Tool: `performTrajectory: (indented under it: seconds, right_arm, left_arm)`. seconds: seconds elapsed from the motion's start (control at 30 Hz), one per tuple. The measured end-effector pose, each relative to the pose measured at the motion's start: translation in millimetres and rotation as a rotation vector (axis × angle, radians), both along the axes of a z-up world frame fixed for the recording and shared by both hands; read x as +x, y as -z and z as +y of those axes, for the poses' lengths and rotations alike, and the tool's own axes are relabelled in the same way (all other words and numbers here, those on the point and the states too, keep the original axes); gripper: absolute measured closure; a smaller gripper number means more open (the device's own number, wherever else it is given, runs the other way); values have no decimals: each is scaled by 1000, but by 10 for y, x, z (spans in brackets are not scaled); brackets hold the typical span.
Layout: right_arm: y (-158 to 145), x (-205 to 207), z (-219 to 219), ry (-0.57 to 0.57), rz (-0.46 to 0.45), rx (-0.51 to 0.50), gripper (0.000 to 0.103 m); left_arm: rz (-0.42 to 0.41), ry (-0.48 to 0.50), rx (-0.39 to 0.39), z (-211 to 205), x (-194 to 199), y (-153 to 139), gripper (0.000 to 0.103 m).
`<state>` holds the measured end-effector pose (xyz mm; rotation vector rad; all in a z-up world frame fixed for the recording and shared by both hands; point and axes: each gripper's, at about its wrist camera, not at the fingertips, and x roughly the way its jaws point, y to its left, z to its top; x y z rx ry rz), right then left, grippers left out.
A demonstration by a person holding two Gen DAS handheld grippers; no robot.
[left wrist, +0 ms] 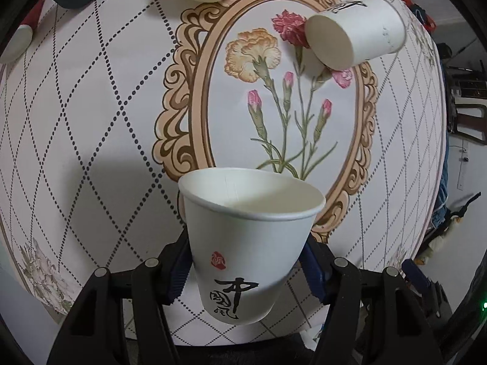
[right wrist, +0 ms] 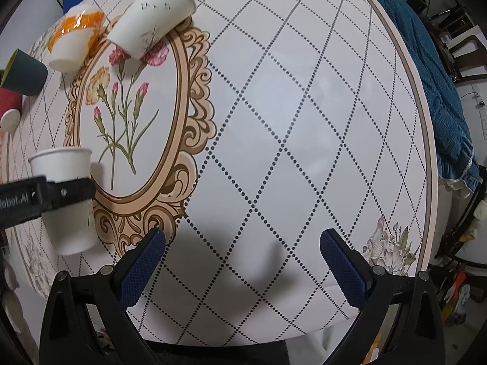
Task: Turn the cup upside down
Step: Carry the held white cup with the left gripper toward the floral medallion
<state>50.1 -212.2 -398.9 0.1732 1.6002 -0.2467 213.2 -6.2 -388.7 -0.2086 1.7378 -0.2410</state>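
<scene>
Right now the left gripper [left wrist: 243, 276] has its two fingers [left wrist: 178, 273] squeezed on the sides of a white paper cup [left wrist: 246, 243]. One finger presses on each side, near the lower half of the cup. The cup is held up in the air above the table [left wrist: 91, 121], with its open mouth pointing away from the gripper, toward the table. It has black writing and a small red stamp on its side. From the right gripper's view, the same cup [right wrist: 68, 197] sits near the left edge of the table, with a black finger across its middle.

The right gripper [right wrist: 243, 267] has its fingers [right wrist: 143, 261] wide apart with nothing between them. It hangs over a bare part of the table with a dotted diamond pattern.

Farther out, another white cup [left wrist: 356, 30] lies on its side on the flower picture in the middle of the table. More cups [right wrist: 73, 45] lie near the far edge.
</scene>
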Motion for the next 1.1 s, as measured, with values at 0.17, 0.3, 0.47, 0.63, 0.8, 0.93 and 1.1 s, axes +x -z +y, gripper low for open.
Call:
performTrajectory:
  seconds: [0.17,0.3,0.47,0.63,0.8,0.93,1.1]
  right_arm:
    - [73,-38,17,1,10,7,0]
    - [109,-20,40,-5,16,17,0]
    - [140,70,60,-9,24,19,0]
    - [144,75,29,-9,24,22,0]
    - [149,87,42,-7,24,22,0]
    - [148,67,-6,-6,23,23,0]
    - [122,44,-70,-1,19,25,0]
  left_arm:
    - [-5,18,26,-22,-28,109,41]
    - [-2,25,32,-42,-63,156,41]
    - [0,29,33,-243,-105,228,40]
    - [14,31,44,-313,-109,251,40]
    - [3,43,72,-410,-134,270,39]
    - [-3,48,79,-472,-124,267,21]
    - [-12,45,78,-518,-90,225,19]
